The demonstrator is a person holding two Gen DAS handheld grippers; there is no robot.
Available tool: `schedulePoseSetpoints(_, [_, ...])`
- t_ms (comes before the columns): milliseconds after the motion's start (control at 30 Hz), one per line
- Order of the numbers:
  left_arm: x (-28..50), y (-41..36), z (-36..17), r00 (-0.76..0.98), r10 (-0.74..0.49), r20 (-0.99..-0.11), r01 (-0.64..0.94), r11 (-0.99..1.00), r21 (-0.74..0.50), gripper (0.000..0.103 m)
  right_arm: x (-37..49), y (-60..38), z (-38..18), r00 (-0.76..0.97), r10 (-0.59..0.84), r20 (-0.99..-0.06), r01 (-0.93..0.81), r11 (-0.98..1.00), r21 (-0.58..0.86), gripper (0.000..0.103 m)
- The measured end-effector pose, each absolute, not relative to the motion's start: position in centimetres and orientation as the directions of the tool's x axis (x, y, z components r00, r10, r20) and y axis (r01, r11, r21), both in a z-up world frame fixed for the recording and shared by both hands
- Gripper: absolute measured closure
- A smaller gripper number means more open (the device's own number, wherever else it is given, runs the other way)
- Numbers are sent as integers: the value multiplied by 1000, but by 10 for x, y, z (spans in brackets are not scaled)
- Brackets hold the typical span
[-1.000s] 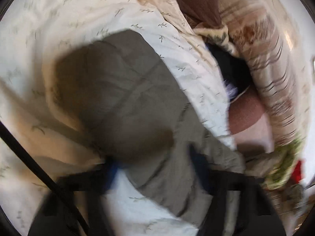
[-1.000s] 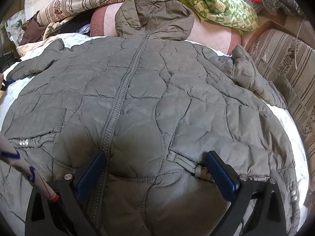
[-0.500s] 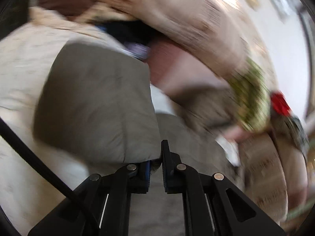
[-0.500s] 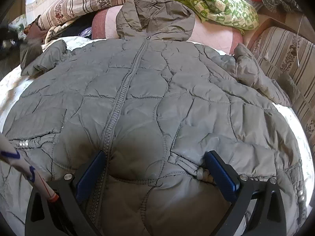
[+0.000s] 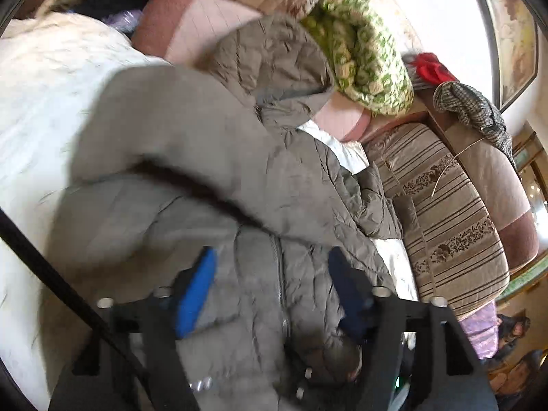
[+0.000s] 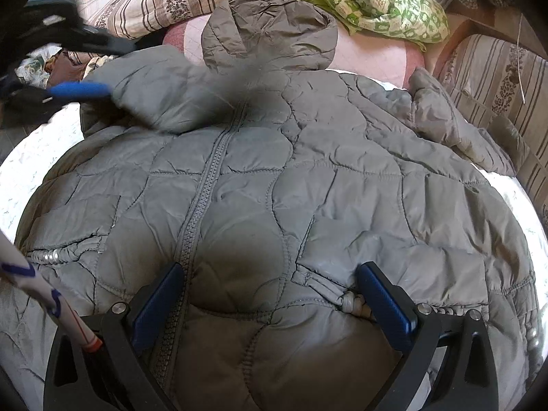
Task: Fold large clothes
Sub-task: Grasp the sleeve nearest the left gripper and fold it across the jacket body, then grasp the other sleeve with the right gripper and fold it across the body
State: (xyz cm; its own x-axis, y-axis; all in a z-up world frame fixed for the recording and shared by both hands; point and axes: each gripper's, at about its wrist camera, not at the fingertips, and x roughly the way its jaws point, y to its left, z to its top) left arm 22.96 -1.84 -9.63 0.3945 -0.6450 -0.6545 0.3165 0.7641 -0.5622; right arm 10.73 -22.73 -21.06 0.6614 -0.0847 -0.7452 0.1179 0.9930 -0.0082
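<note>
- While spread flat on the bed (image 6: pixel 20 157), the puffy quilted jacket (image 6: pixel 308 188) lies under the wide-open, empty right claw (image 6: pixel 270 303).
- Left claw (image 5: pixel 274 291), jaws just opened, holds nothing; sleeve (image 6: pixel 161 102) beside it, folded across the chest.

A bed (image 6: pixel 20 157) with a white sheet stands in bright daylight. Striped cushions (image 6: pixel 507 78) line its edges. A green patterned blanket (image 6: pixel 376 3) lies at the head, below a pale wall (image 5: pixel 438 17).

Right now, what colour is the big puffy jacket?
The jacket is grey-olive, quilted all over; the right wrist view shows it best.
</note>
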Motion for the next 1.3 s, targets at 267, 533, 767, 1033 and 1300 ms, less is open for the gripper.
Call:
schedulePoseSetpoints(267, [163,17,-105,725,-114,-679,172,985,18,33,105,-237,-187,650,-57,-758,133,990,38,2])
schedulePoseSetpoints(533, [175,31,-155,697,-69,-713,152,987,53,33,184,-315,-153,605,-74,-792,334,928,168,2])
schedulePoseSetpoints(767, [171,18,-166,682,-63,-728,173,982,78,33,269,-343,-181,490,-26,-871,405,892,201,51])
schedulePoseSetpoints(1033, [172,9,-180,675,-19,-737,168,977,129,32,285,-361,-180,434,-160,-886,465,883,69,75])
schedulePoseSetpoints(1300, [174,16,-185,669,-17,-743,135,986,98,22,281,-356,-173,439,-201,-876,444,896,17,67])
